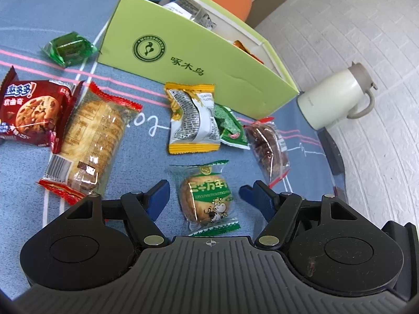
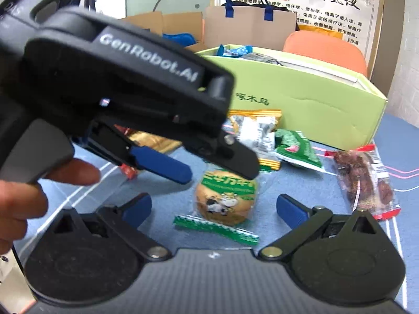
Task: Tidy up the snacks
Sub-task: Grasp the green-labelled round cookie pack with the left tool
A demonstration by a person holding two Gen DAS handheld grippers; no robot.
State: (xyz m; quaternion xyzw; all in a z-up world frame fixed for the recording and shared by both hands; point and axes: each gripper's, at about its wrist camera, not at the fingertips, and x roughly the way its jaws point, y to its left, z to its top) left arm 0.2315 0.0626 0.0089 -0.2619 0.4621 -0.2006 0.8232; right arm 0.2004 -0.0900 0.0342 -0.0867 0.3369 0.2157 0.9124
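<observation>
A: Snacks lie loose on a blue cloth [image 1: 23,5]. Nearest, a round bun in a green-and-clear wrapper [image 1: 209,198], flat on the cloth.

B: Left gripper [image 1: 204,193]?

A: Jaws stand partly apart, one blue pad on each side of the bun. Neither pad touches the wrapper in the left wrist view. Nothing held.

B: Right gripper [image 2: 213,205]?

A: Also apart, wide, with the same bun between its pads and untouched. In the right wrist view the left gripper crosses from upper left, its dark finger tip over the far edge of the bun. A hand [image 2: 23,196] shows at the left edge of that view.

B: Rest of the pile?

A: Just beyond the bun, a yellow-edged packet [image 1: 192,119] with a green packet [image 1: 230,128] touching its right side. Right of those, a clear bag of dark brown pieces [image 1: 268,150]. To the left, a long cracker sleeve with red ends [image 1: 91,141], and a red cookie packet [image 1: 31,112] overlapping its left side. Far left, a small green packet [image 1: 69,48], well apart.

B: Container?

A: Light green box [image 1: 183,60], far side of the cloth, open top, several wrapped items inside. A cream jug [image 1: 337,96] stands just right of it, near the cloth's edge.
</observation>
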